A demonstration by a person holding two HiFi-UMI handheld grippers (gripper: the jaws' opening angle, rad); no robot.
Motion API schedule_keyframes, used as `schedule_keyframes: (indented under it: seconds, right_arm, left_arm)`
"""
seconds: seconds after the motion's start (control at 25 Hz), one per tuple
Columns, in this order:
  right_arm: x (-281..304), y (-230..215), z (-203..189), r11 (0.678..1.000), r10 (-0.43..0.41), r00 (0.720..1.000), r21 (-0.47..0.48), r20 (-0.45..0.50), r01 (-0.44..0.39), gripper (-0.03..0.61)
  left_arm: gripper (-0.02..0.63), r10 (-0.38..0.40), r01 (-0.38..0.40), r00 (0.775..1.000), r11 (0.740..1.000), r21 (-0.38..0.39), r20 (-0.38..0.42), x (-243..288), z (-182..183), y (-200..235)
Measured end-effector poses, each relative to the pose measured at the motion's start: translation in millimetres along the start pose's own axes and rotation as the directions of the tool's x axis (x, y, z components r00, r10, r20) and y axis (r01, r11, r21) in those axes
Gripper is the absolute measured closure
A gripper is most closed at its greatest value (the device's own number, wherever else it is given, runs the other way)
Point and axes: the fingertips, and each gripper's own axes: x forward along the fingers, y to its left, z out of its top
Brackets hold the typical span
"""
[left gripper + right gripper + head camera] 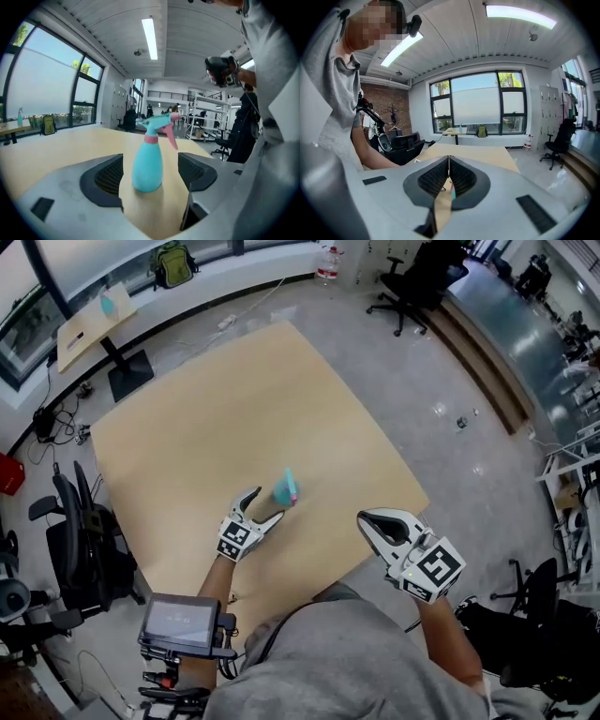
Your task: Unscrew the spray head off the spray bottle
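Gaping wide, the left claw (150,177) has its dark pads (105,178) on either side of the spray bottle (147,164). A strip of table (56,150) shows between each pad and the teal body, so neither pad seems to touch it, though the wide-angle view makes that hard to judge. The bottle stands upright with its spray head (159,123) still on above a pink collar (150,138). Its pink trigger (170,137) points to the right in the left gripper view. In the head view, the right claw (362,518) is off to the bottle's right, well apart from it and above the table edge nearest the person. Its jaws are pressed together with nothing between them.
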Motion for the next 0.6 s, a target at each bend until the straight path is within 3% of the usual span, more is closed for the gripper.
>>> schedule_keyframes:
  seconds: [0.12, 0.24, 0.4, 0.6]
  right_arm:
    - [8.0, -13.1, -9.6, 1.0, 0.007, 1.0, 0.025, -0.029, -0.007, 0.572]
    - [15.5, -21.5, -19.9, 0.999, 0.017, 0.998, 0.037, -0.054, -0.015, 0.572]
    - [17.7, -34.8, -29.3, 0.998, 0.022, 0.997, 0.055, -0.076, -0.018, 0.572]
    - [23.0, -42.3, -38.5, 0.996, 0.052, 0.993, 0.073, -0.103, -0.045, 0.572]
  left_arm:
    - [0.25, -0.03, 0.035, 0.996, 0.998, 0.061, -0.079, 37.3, -22.4, 1.3]
    - [0.235, -0.017, 0.026, 0.996, 0.995, 0.098, -0.09, 66.5, -27.8, 4.7]
    - [0.204, 0.029, -0.022, 0.996, 0.996, 0.088, -0.085, 97.8, -30.7, 12.4]
    - [0.206, -0.01, 0.019, 0.994, 0.996, 0.086, -0.106, 124.9, -35.5, 7.6]
